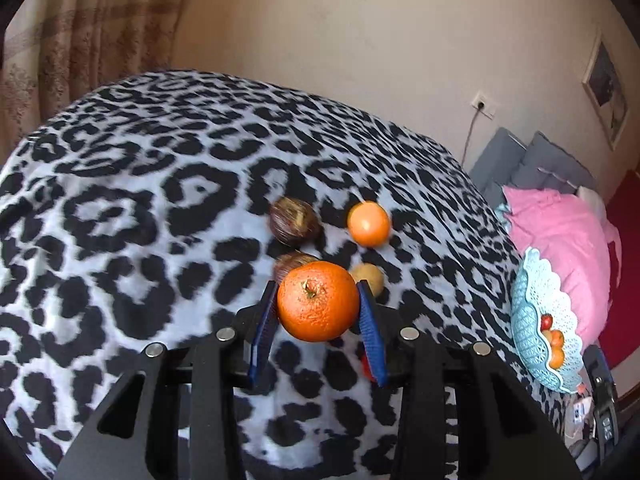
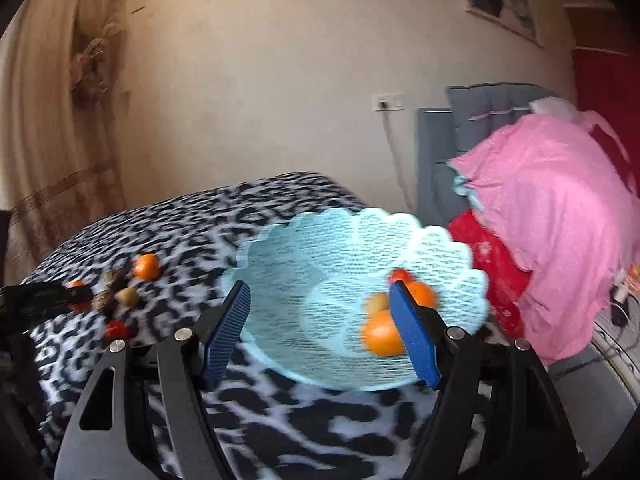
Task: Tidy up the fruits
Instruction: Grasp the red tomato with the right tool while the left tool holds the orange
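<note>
Left wrist shows the left tool (image 1: pixel 319 306) pinching an orange (image 1: pixel 318 301); right wrist shows the right tool (image 2: pixel 320 334) spread before the basket (image 2: pixel 340 240).

Showing plain cream plaster wall (image 2: pixel 280 100) behind, beige patterned curtain (image 1: pixel 80 28) hanging at left. White wall socket (image 1: pixel 483 106) feeding a grey cable down. Framed picture (image 1: pixel 606 88) hanging at right. Grey padded cushions (image 2: pixel 492 108) leaning against wall, pink crumpled fabric (image 2: pixel 560 216) lying over them.

My left gripper (image 1: pixel 318 306) and right gripper (image 2: pixel 320 334): black angular linkage arms, silver round screws, ribbed blue finger pads (image 2: pixel 414 340).
</note>
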Action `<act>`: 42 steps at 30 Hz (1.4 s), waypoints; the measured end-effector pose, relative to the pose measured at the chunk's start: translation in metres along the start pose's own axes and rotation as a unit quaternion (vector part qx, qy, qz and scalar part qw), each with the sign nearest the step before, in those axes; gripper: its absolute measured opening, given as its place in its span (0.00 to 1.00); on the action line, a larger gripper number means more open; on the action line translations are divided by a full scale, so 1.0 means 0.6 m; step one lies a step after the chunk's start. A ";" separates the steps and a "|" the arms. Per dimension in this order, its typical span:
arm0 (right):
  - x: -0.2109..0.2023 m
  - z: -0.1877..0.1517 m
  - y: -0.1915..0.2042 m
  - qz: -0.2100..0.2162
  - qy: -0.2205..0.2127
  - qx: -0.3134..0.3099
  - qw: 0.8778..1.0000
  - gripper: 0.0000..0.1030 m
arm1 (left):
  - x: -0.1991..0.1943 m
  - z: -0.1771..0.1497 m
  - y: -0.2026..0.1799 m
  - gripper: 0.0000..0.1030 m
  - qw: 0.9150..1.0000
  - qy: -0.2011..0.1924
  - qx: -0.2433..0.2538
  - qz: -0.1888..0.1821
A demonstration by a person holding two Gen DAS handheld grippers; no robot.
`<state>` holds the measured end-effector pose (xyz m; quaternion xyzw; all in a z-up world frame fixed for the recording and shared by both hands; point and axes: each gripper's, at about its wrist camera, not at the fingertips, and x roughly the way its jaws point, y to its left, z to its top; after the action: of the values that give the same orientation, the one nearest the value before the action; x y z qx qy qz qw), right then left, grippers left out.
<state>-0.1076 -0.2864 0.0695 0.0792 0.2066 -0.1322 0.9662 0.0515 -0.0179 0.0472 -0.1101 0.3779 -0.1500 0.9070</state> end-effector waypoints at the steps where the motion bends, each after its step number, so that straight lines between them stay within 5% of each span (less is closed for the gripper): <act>1: 0.000 0.001 0.011 0.009 0.003 -0.006 1.000 0.71 | -0.002 0.001 0.002 0.38 1.000 -0.003 -0.001 0.003; 8: 0.033 -0.009 0.130 0.120 0.071 -0.082 0.987 0.71 | -0.026 0.005 0.019 0.38 0.999 -0.027 -0.002 0.023; 14: 0.081 -0.019 0.179 0.176 0.152 -0.050 0.971 0.71 | -0.038 0.005 0.034 0.38 0.998 -0.043 -0.006 0.045; 22: 0.123 -0.016 0.232 0.211 0.190 -0.061 0.957 0.70 | -0.037 0.005 0.041 0.38 0.998 -0.046 -0.013 0.047; 42: 0.195 -0.039 0.281 0.210 0.239 -0.095 0.943 0.30 | -0.034 0.002 0.049 0.38 0.998 -0.040 -0.026 0.044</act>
<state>0.0349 -0.1471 0.0157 0.0580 0.4218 0.1172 0.8972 0.0442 0.0170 0.0519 -0.1233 0.3496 -0.0956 0.9238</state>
